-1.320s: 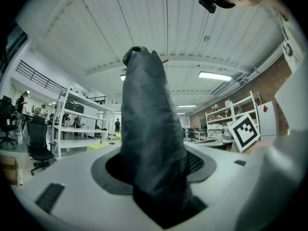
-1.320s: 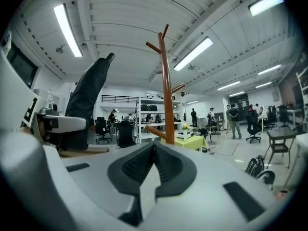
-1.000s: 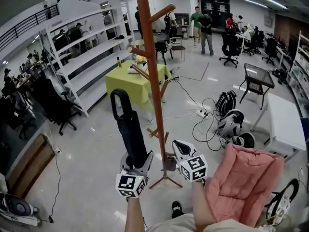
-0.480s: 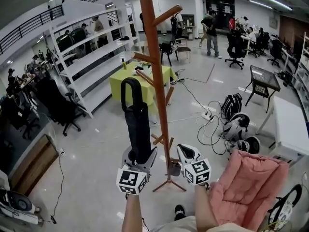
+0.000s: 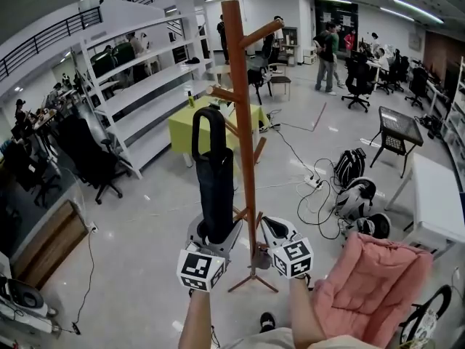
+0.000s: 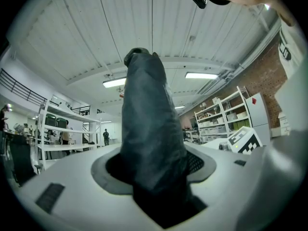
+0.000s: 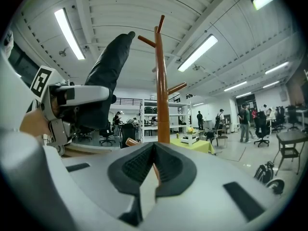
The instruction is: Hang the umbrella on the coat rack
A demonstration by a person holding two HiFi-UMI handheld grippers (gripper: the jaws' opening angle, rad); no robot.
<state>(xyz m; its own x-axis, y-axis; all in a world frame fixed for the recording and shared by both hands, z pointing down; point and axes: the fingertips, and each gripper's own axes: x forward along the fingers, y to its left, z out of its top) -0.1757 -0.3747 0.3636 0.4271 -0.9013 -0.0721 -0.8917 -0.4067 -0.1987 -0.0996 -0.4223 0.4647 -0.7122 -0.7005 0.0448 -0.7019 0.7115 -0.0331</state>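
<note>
A folded dark umbrella (image 5: 216, 187) stands upright with its loop handle (image 5: 208, 126) at the top. My left gripper (image 5: 214, 235) is shut on its lower end; in the left gripper view the umbrella (image 6: 151, 129) fills the space between the jaws. The wooden coat rack (image 5: 243, 122) rises just right of the umbrella, with angled pegs up its pole. The loop is level with a left-hand peg (image 5: 220, 93) and slightly below it. My right gripper (image 5: 272, 227) is shut and empty, near the rack's base. The right gripper view shows the rack (image 7: 161, 95) straight ahead and the umbrella (image 7: 106, 76) at left.
A yellow-green table (image 5: 190, 126) stands behind the rack, and white shelving (image 5: 138, 93) runs along the left. A pink padded chair (image 5: 370, 282) sits at lower right. Backpacks and cables (image 5: 349, 184) lie on the floor to the right. People stand at the back.
The left gripper has lifted the umbrella, so its loop handle sits higher beside the rack's pole. The right gripper has stayed low near the rack's base.
</note>
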